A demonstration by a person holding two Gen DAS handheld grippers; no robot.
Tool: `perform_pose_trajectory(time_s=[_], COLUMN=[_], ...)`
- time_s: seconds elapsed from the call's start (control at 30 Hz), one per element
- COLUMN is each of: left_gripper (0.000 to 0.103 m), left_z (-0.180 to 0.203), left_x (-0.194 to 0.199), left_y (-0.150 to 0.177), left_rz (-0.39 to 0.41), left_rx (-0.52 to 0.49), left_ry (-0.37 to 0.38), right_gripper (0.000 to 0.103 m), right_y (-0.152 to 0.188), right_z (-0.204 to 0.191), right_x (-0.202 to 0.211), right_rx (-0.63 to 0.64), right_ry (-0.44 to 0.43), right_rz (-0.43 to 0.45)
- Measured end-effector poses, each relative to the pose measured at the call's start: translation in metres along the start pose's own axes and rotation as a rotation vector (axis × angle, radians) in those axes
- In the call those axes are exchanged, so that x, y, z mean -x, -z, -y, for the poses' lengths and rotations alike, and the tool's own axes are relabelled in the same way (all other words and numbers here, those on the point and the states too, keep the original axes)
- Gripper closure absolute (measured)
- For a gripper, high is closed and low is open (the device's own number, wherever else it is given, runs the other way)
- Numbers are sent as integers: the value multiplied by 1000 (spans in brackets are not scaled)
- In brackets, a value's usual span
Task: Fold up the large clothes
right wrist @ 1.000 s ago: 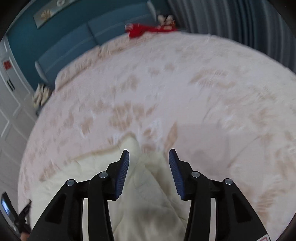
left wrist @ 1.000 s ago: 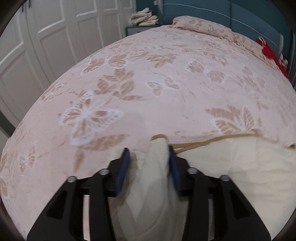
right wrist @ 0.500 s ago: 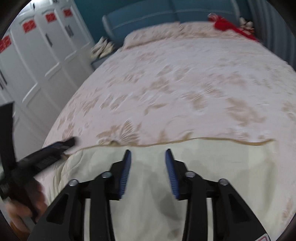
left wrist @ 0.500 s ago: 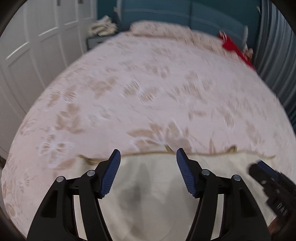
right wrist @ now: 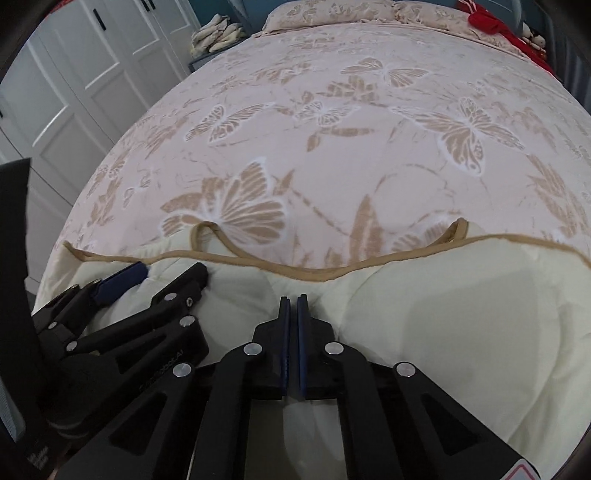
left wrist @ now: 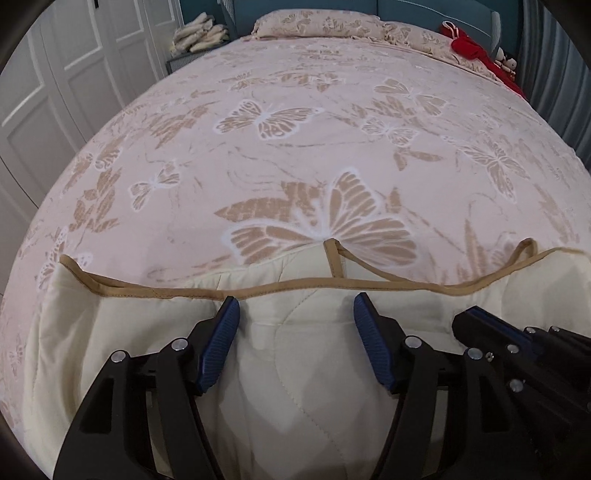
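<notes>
A cream quilted cloth (left wrist: pixel 295 369) with tan edging (left wrist: pixel 295 288) lies spread over the near end of the bed; it also fills the bottom of the right wrist view, cream quilted cloth (right wrist: pixel 443 314). My left gripper (left wrist: pixel 297 306) hovers over it just behind the tan edge, open, with nothing pinched between its blue pads. My right gripper (right wrist: pixel 293 301) is shut, its tips resting on a pucker in the cloth; I see no fabric between its pads. The two grippers are side by side: right gripper (left wrist: pixel 467 321), left gripper (right wrist: pixel 170 275).
The bed carries a pink butterfly bedspread (left wrist: pixel 295 147) with a pillow (left wrist: pixel 317 22) at the head. A red garment (left wrist: pixel 476 51) lies at the far right. White wardrobe doors (left wrist: pixel 55 92) stand on the left, with a pile of folded cloth (left wrist: pixel 199 35) on a nightstand.
My left gripper let go of the cloth fold it held and opened wide. My right gripper's jaws closed. Both grippers swung around to sit side by side over the cloth's tan edge.
</notes>
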State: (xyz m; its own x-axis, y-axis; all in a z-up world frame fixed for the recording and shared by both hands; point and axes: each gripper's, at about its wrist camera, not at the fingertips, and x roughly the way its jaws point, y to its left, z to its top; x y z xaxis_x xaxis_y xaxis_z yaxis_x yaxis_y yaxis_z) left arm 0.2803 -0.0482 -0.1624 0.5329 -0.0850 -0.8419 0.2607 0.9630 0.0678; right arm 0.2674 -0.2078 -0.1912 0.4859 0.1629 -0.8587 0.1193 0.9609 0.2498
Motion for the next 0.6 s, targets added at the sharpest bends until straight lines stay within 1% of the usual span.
perform_pose_trajectory(time_s=[0.17,0.33,0.6], left_gripper=[38,37,37], left_z=[5,5,6], left_x=[-3,-6,-8], left_y=[4,6,7], left_rz=[39,64,86], left_rx=[-12,-6,2], left_ry=[-26,-32,-47], right_gripper=[103,103,103], right_y=[5,6,7], right_z=[8,7,10], right_x=[-11,-15,-17], right_rx=[-31,-25,-36], right_ry=[-17,-12,-28], right_rz=[31,51,73])
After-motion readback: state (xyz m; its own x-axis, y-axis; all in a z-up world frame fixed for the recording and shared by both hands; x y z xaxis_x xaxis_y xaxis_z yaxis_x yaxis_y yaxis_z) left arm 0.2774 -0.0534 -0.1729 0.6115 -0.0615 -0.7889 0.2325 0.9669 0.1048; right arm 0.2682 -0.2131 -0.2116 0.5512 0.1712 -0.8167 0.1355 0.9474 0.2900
